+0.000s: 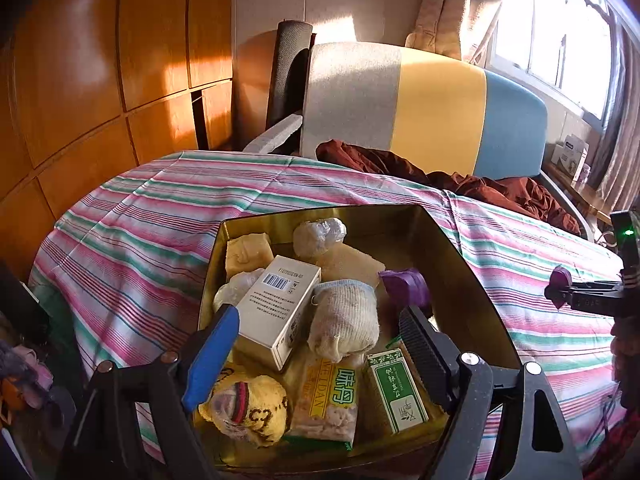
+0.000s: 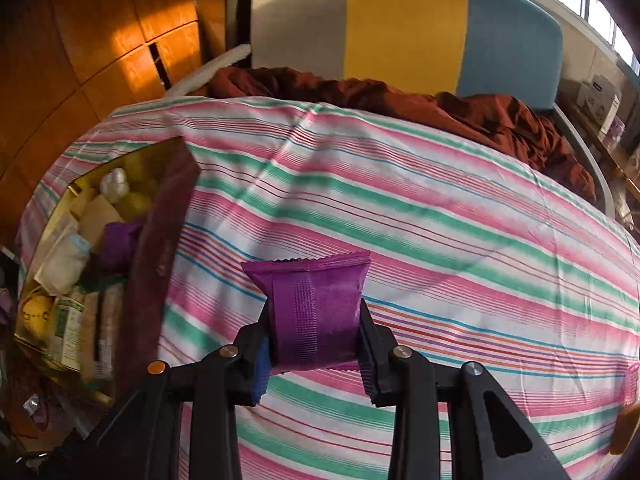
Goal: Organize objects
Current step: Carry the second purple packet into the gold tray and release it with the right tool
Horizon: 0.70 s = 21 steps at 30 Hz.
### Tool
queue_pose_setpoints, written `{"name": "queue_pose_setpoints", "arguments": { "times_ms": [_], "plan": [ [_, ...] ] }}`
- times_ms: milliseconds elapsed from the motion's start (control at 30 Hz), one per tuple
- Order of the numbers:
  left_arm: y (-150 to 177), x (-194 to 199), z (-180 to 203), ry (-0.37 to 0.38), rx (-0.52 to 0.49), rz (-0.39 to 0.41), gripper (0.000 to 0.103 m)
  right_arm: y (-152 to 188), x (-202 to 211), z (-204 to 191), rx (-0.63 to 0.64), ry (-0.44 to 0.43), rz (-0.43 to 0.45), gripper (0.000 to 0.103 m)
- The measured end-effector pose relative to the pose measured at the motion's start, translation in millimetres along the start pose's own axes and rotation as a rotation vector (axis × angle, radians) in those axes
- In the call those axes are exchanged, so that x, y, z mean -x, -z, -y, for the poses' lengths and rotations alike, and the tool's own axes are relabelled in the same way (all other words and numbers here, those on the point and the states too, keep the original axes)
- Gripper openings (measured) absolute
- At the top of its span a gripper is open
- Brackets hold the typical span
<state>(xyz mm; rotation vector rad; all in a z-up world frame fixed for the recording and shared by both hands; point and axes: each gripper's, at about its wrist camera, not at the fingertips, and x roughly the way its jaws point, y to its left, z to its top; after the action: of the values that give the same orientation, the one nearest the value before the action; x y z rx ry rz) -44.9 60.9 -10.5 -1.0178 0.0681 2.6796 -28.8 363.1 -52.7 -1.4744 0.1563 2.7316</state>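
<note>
Purple packet [image 2: 316, 312] upright in right tool [image 2: 316, 340], long axis vertical

Purple snack packet [image 2: 316, 312] pinched upright above striped bed sheet. Gold-lined box [image 1: 472, 280] on bed: full of cartons, socks, packets.

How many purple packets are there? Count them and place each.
2. One purple packet is clamped in the right gripper; a second purple packet lies in the gold box. Others may be buried there.
</note>
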Motion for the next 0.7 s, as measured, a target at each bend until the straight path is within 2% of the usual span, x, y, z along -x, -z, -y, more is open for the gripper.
{"name": "queue_pose_setpoints", "arguments": {
  "times_ms": [67,133,300,467,633,700],
  "plan": [
    [0.8,4.1,-6.5,0.000,0.018,0.010,0.090,-8.5,7.6,-33.6,0.050,-0.043,0.029,0.035],
    [1.7,8.7,-14.3,-0.008,0.044,0.024,0.099,-14.2,10.7,-65.0,0.102,-0.084,0.042,0.035],
    [4.4,16.9,-35.9,-0.015,0.101,0.037,0.103,-20.8,-6.1,-122.9,0.194,-0.134,0.008,0.035],
    [11.2,22.7,-55.5,-0.045,0.128,0.042,0.103,-20.7,-35.1,-151.3,0.235,-0.135,-0.061,0.036],
    [17.0,25.5,-64.9,-0.067,0.144,0.054,0.103,-21.3,-63.1,-158.1,0.235,-0.104,-0.139,0.037],
    [16.5,26.3,-65.2,-0.085,0.139,0.059,0.103,-19.8,-66.7,-156.2,0.225,-0.106,-0.149,0.042]
  ]
}}
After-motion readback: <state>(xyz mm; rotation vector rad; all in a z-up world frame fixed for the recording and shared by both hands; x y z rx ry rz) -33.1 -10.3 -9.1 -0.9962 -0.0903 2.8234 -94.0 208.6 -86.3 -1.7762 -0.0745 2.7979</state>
